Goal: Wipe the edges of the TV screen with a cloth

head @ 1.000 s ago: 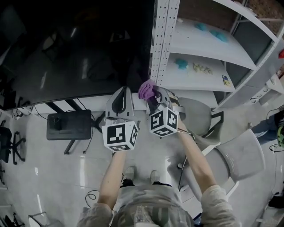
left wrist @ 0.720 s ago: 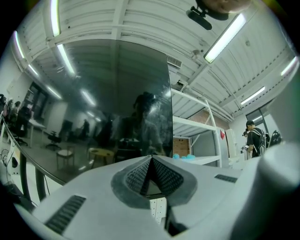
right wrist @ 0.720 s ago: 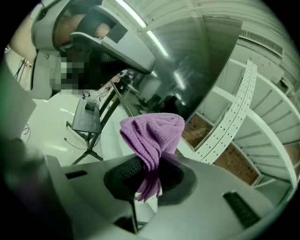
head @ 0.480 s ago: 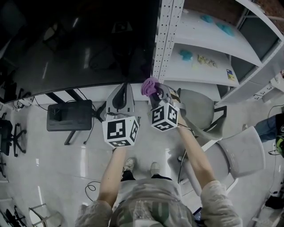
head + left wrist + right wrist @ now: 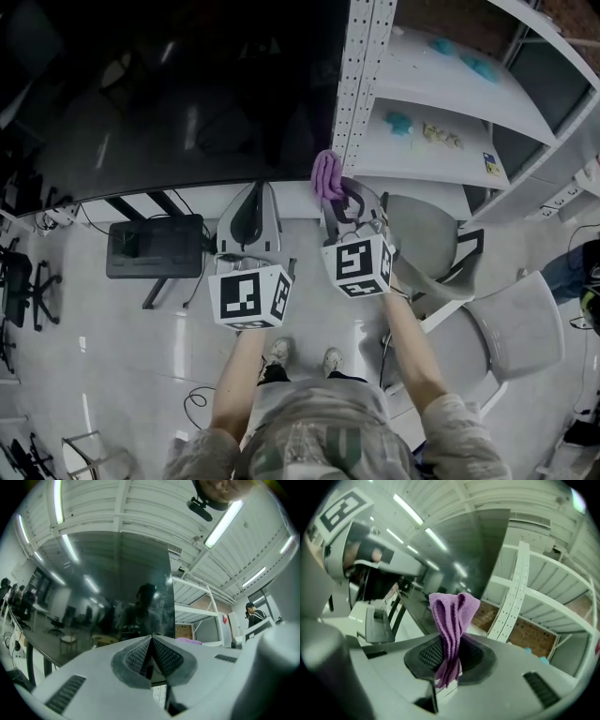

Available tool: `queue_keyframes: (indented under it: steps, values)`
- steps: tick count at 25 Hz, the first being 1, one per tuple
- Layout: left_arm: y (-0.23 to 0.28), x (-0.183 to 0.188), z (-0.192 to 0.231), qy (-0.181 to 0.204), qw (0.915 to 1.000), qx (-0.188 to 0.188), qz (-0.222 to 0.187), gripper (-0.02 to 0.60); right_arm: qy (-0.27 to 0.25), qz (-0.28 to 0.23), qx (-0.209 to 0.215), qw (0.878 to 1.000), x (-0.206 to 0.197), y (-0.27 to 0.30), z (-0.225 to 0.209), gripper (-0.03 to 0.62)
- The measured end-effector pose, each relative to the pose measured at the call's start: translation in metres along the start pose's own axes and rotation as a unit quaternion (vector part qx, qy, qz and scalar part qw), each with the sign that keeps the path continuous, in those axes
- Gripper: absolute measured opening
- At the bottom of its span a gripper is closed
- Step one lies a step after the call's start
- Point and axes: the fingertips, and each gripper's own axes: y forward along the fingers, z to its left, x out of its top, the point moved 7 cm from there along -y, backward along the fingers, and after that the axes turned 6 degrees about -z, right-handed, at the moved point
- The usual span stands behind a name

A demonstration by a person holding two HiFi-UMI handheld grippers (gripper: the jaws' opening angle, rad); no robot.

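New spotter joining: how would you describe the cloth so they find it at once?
Find the big dark TV screen, then follow its right edge down to the bottom corner beside the white perforated shelf post. There the right gripper pinches a bunched cloth, the only purple thing around.

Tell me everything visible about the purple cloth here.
The purple cloth looks like soft terry, bunched into lengthwise folds. The right gripper holds it, fingers shut on its lower part; a short end pokes out behind them, the bulk stands out past the tips. It is at the lower right corner of the TV screen, beside the white shelf upright; whether it touches the screen cannot be told.
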Motion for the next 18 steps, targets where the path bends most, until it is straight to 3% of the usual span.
queue_keyframes:
  steps: [4,8,12,18]
  values:
    - [-0.02,0.032,-0.001,0.013,0.9996,0.0,-0.024,0.014,0.069,-0.1,-0.03,0.992,0.068,-0.035,-0.004,0.055]
    - [-0.045,0.05,-0.002,0.043,0.9985,0.0,-0.035,0.014,0.163,-0.176,-0.033,0.97,0.106,-0.071,0.014,0.055]
    - [-0.072,0.044,-0.006,0.07,0.9974,0.001,-0.02,0.014,0.187,-0.187,-0.019,0.964,0.105,-0.096,0.045,0.055]
    - [-0.089,0.04,-0.004,0.06,0.9981,0.016,-0.009,0.014,0.19,-0.168,0.021,0.967,0.094,-0.109,0.077,0.055]
